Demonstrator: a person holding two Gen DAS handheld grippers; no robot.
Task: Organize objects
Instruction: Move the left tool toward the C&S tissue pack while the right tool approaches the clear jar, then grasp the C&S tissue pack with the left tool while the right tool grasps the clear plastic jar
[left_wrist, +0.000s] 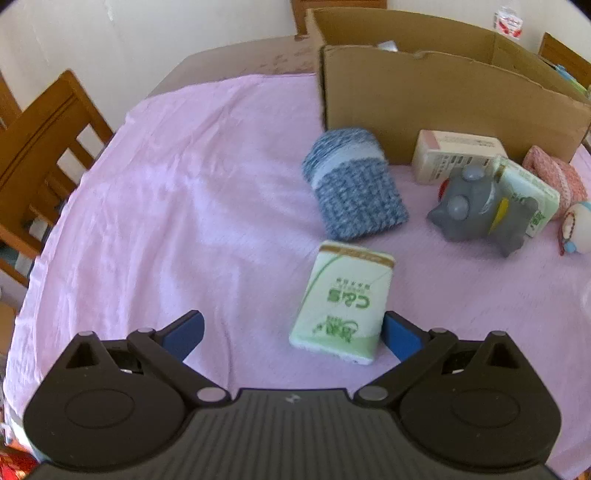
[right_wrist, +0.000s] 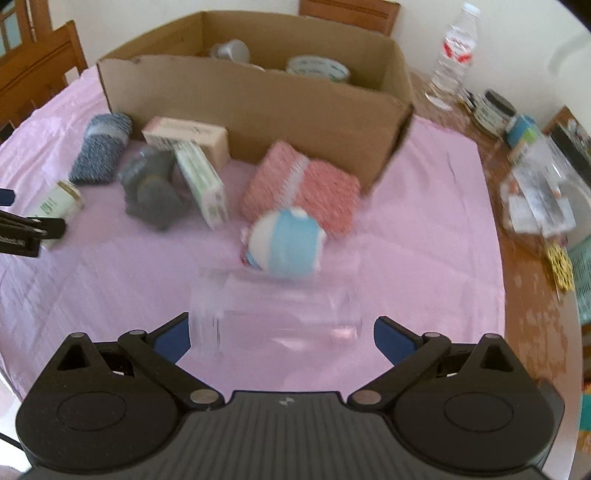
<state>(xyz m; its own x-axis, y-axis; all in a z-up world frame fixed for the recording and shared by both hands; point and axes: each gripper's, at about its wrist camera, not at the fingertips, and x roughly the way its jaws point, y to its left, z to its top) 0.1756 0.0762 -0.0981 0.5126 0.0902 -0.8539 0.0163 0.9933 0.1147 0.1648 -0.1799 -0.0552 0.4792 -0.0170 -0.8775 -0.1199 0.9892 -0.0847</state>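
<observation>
My left gripper (left_wrist: 293, 332) is open just above the pink cloth, and a green-and-white tissue pack (left_wrist: 341, 301) lies between its fingers, close to the right one. Past it lie a blue knitted roll (left_wrist: 352, 184), a grey toy (left_wrist: 480, 210), a cream box (left_wrist: 452, 155), another green pack (left_wrist: 535, 195) and a pink knitted roll (left_wrist: 557, 173). My right gripper (right_wrist: 282, 336) is open around a clear glass (right_wrist: 277, 306) lying on its side. Behind the glass sits a blue-and-white plush ball (right_wrist: 286, 245). The cardboard box (right_wrist: 258, 107) holds a mug (right_wrist: 232, 50) and a tape roll (right_wrist: 317, 68).
A wooden chair (left_wrist: 40, 158) stands at the table's left edge. On bare wood right of the cloth are a water bottle (right_wrist: 452, 55), a jar (right_wrist: 493, 110) and clutter (right_wrist: 543, 192). The left gripper (right_wrist: 26, 229) shows at the left edge of the right wrist view.
</observation>
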